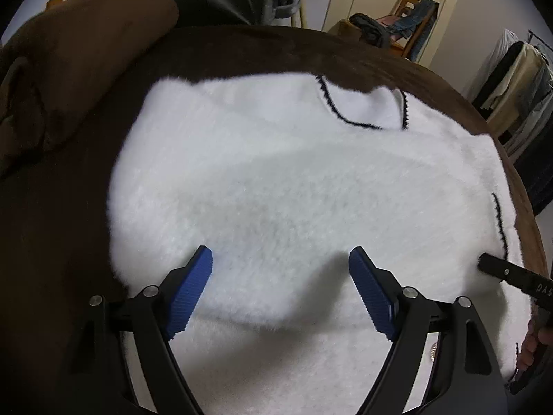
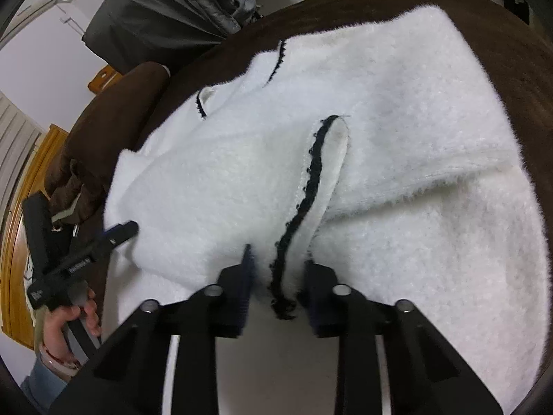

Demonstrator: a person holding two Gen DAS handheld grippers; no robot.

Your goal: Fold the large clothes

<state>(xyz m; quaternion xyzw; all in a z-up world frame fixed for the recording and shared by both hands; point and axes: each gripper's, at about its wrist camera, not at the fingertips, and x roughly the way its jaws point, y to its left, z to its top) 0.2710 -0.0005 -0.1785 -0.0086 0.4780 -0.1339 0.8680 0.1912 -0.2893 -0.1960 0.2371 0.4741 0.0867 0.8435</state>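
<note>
A large white fluffy garment (image 1: 276, 180) with black trim lies spread on a dark brown surface (image 1: 62, 228); it fills the right wrist view (image 2: 397, 138) too. My left gripper (image 1: 280, 276) is open just above the folded white fabric, nothing between its blue pads (image 1: 193, 287). My right gripper (image 2: 278, 276) is closed on the garment's black-trimmed edge (image 2: 307, 190), fabric bunched between its fingers. The right gripper's finger tip (image 1: 497, 269) shows at the right of the left wrist view. The left gripper (image 2: 119, 231) shows at the left of the right wrist view.
A brown cushion or bundle (image 1: 69, 69) lies at the back left of the surface. A dark grey jacket (image 2: 155, 10) hangs behind it. A wooden chair with clothes (image 1: 408, 24) and a clothes rack (image 1: 518, 79) stand beyond the far edge.
</note>
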